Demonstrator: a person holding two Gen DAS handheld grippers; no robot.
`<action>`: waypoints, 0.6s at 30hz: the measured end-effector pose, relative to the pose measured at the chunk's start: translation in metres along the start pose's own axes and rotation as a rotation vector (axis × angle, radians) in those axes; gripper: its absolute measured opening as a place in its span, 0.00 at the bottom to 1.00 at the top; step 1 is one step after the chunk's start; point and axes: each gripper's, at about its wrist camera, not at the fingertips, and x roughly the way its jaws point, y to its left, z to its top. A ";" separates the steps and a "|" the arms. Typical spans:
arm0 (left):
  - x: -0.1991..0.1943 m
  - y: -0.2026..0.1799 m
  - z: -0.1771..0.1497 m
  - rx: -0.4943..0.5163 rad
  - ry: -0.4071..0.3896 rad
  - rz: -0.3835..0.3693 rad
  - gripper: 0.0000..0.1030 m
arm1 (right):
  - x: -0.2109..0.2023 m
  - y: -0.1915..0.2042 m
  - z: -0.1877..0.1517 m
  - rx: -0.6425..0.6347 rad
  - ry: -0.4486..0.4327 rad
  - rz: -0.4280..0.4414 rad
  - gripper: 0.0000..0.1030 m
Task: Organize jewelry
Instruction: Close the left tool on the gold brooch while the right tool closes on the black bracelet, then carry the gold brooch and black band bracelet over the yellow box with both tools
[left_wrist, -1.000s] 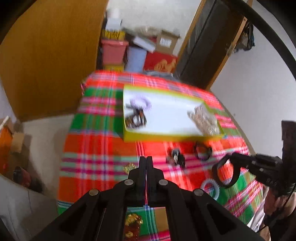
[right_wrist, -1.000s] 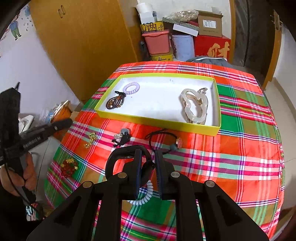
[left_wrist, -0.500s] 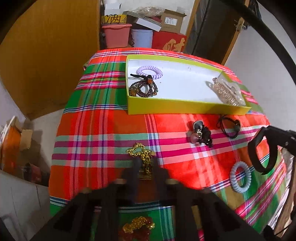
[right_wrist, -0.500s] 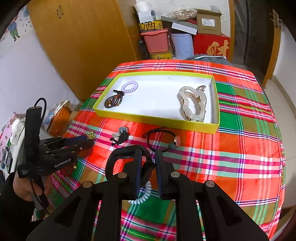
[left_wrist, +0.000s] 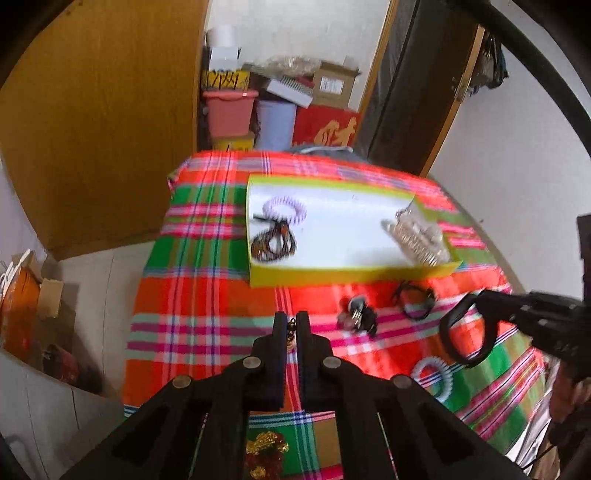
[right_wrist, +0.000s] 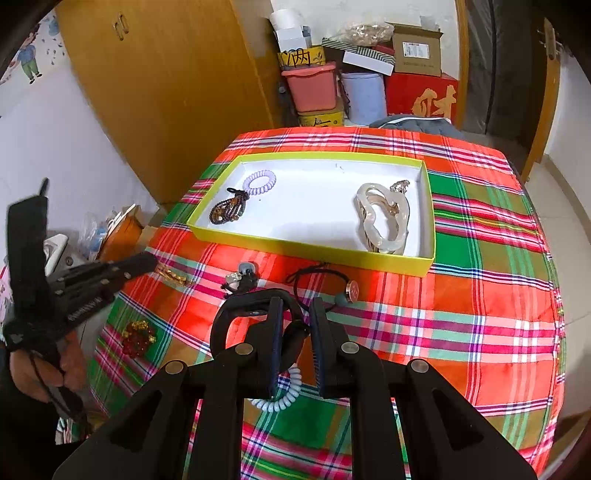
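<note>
Jewelry was mid-sorting: the left gripper, jaws closing, pinched a small gold chain piece above the plaid tablecloth; the right gripper clenched a black plastic ring. Next, probably, carrying both to the yellow-rimmed white tray.

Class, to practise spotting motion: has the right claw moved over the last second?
No. The right claw, shut on a black loop, has stayed: the yellow box sits at the same spot in its view.
</note>
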 end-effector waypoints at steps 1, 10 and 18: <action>-0.003 0.000 0.002 0.000 -0.009 0.002 0.04 | 0.000 0.000 0.000 -0.001 0.000 0.001 0.14; -0.018 0.004 0.014 -0.036 -0.040 -0.038 0.04 | 0.000 0.002 0.000 -0.003 0.001 0.004 0.14; -0.029 -0.004 0.038 -0.013 -0.078 -0.070 0.04 | -0.003 0.002 0.017 -0.021 -0.027 -0.005 0.14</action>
